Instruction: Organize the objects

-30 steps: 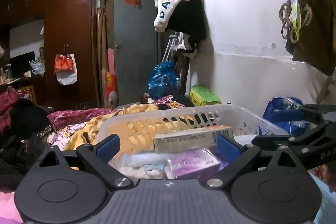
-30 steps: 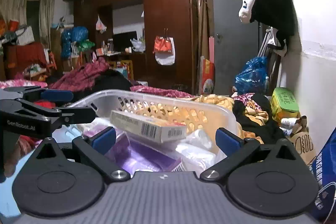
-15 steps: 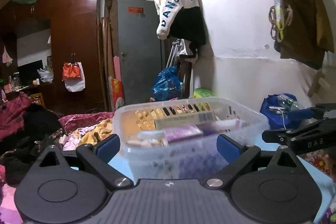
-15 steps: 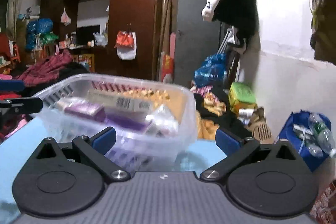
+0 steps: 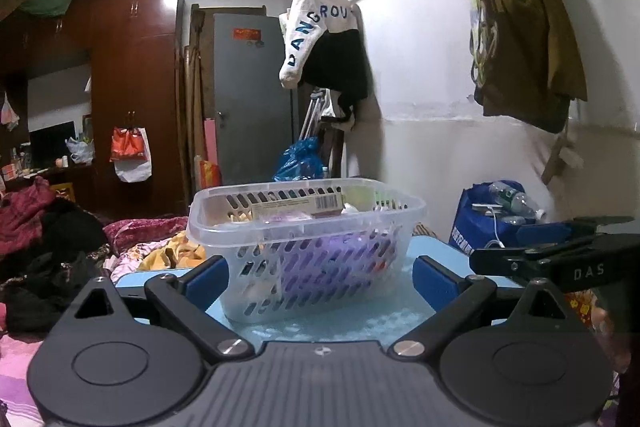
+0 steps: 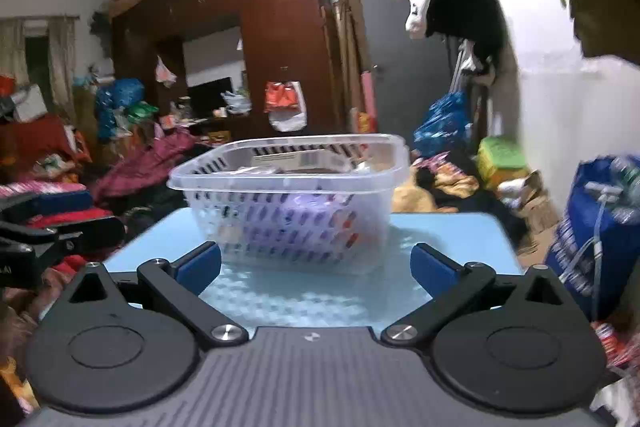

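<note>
1. ok so there's a clear plastic basket (image 5: 306, 247) with slotted sides sitting upright on a light blue surface (image 5: 434, 249); from the right wrist view it's the same basket (image 6: 288, 203), parked toward the far half of the surface (image 6: 448, 239)
2. inside the basket there's a long flat box (image 5: 298, 205) with a barcode lying across the top near the rim, and purple packets (image 5: 340, 259) showing through the slots lower down; can't make out what else is in there
3. left hand-held gripper (image 5: 320, 277) is spread wide with nothing between its 2 blue pads (image 5: 208, 277); it sits low, just in front of the basket and not touching it
4. right hand-held gripper (image 6: 316, 265) is the same deal, jaws wide apart and empty, near the front edge of the surface, short of the basket
5. each one shows up at the edge of the other's camera; they're side by side
6. background stuff: a white hoodie (image 5: 316, 27) with blue letters hanging on the wall, a dark wooden wardrobe (image 6: 280, 39), a grey door (image 5: 252, 99), and a blue bag (image 6: 600, 223) with bottles on the floor off to the right
</note>
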A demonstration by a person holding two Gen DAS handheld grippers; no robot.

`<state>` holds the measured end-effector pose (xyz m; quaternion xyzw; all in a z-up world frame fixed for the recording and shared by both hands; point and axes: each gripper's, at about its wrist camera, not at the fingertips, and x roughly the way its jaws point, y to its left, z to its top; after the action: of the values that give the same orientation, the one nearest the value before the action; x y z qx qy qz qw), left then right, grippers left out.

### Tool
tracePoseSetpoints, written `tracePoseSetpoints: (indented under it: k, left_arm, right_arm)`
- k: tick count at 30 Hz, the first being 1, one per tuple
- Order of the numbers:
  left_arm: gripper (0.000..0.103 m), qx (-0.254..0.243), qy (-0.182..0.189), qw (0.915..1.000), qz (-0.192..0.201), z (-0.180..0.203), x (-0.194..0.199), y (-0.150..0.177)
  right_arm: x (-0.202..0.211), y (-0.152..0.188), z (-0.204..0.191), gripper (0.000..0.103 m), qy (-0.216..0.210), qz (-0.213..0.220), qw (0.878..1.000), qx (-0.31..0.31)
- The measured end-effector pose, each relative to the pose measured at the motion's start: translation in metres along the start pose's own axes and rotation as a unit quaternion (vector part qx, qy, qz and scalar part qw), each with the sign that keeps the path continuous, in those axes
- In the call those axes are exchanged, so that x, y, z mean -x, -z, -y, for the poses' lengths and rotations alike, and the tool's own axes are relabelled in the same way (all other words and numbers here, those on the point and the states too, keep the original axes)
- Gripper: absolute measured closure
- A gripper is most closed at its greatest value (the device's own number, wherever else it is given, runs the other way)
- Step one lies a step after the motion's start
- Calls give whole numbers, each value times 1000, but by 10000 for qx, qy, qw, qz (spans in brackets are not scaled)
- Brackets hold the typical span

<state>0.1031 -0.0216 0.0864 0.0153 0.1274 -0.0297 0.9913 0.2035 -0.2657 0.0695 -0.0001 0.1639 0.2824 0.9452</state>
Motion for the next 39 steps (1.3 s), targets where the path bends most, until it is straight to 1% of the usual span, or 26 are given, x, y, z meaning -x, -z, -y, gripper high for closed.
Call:
tracePoseSetpoints:
  k: [3,9,16,39]
  left_arm:
    - [3,112,62,9999,-22,-5,1,2]
    - [3,76,-45,10000,-39,-5,3,5]
    - [3,66,-53,10000,-53,-5,2,6]
    - [3,94,-67,9999,-127,-6,-4,6]
  right_arm:
    - [-4,-3,4,0,-65,-44,9999,-113]
    - [-5,0,8,0,-89,-70,9998,-182]
    - [-1,6,6,0,-81,-88,9998,-145]
    - [1,7,1,0,-88,-71,9999,-67]
